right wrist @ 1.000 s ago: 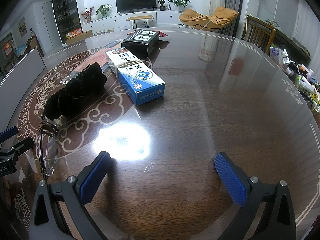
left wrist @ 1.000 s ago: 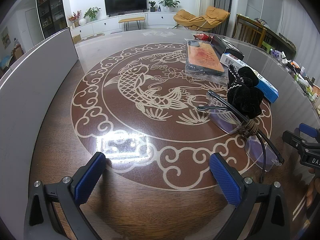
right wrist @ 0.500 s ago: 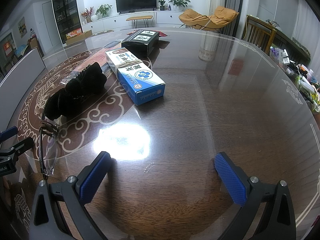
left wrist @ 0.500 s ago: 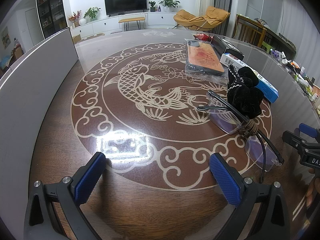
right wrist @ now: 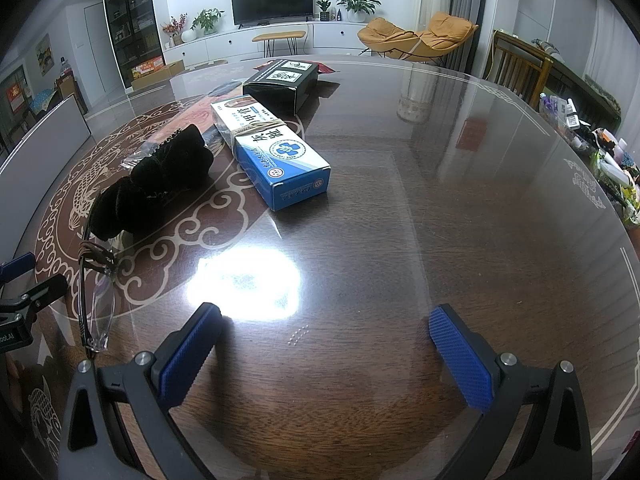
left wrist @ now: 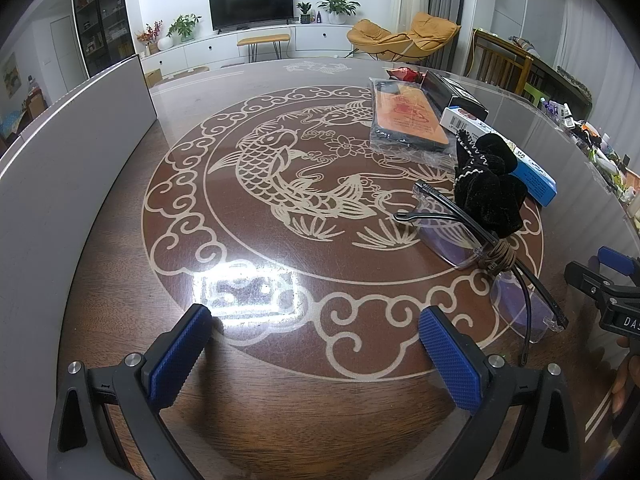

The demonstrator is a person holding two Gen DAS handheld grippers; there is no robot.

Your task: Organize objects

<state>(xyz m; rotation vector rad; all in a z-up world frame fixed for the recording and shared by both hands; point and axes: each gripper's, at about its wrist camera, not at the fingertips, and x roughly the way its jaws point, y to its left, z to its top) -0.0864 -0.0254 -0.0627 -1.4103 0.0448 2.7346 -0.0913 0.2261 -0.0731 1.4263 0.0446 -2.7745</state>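
Note:
Clear-lens glasses (left wrist: 500, 264) with a brown hair tie (left wrist: 500, 258) around the bridge lie on the round table, right of my open, empty left gripper (left wrist: 316, 348). A black velvet scrunchie (left wrist: 488, 188) lies just beyond them. A blue and white box (right wrist: 272, 152) with a rubber band, a black box (right wrist: 284, 82) and an orange packet in clear plastic (left wrist: 404, 120) lie further back. My right gripper (right wrist: 326, 344) is open and empty over bare table, right of the glasses (right wrist: 94, 292) and the scrunchie (right wrist: 160, 184).
A grey panel (left wrist: 60, 168) stands along the table's left edge. The table top (right wrist: 460, 200) is glossy dark wood with a fish pattern (left wrist: 288, 176). Small clutter (right wrist: 608, 168) sits on a sideboard at the far right. Chairs stand beyond the table.

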